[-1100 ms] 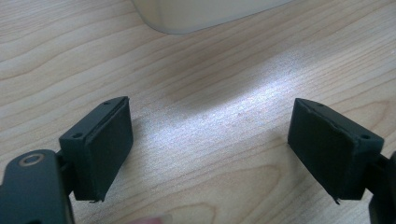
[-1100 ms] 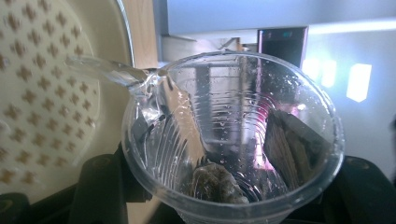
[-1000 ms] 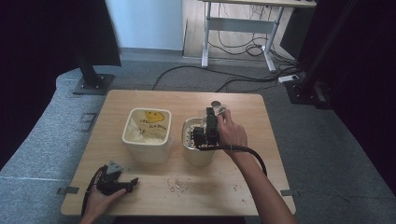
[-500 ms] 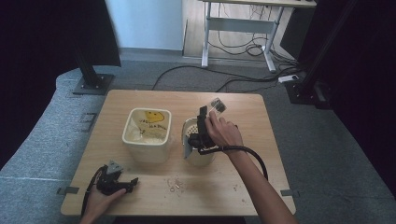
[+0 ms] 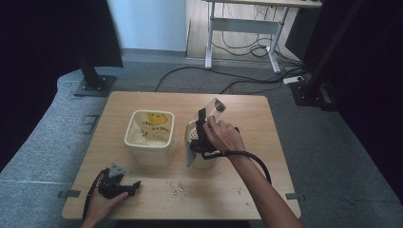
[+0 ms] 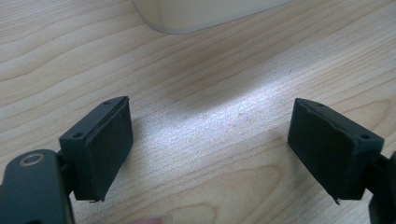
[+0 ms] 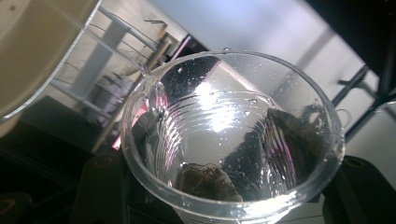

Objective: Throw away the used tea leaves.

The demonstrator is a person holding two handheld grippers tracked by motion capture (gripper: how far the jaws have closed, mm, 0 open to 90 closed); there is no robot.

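Left gripper [image 5: 134, 186] rests on the table [image 5: 266, 114] at lower left of the high view, jaws spread wide with nothing between. Cream bin [image 5: 148, 137] sits left of centre. Right gripper [image 5: 205, 124], centre, pinches a tilted clear plastic cup [image 5: 215, 109] above a white container [image 5: 194, 142].

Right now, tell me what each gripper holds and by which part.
The right gripper holds a clear plastic cup, clamped across its side wall and tilted above the round container. The left gripper holds nothing; its jaws stand open over the table.

Left tongs [image 6: 210, 149] agape, right tongs [image 5: 202, 135] clamped.
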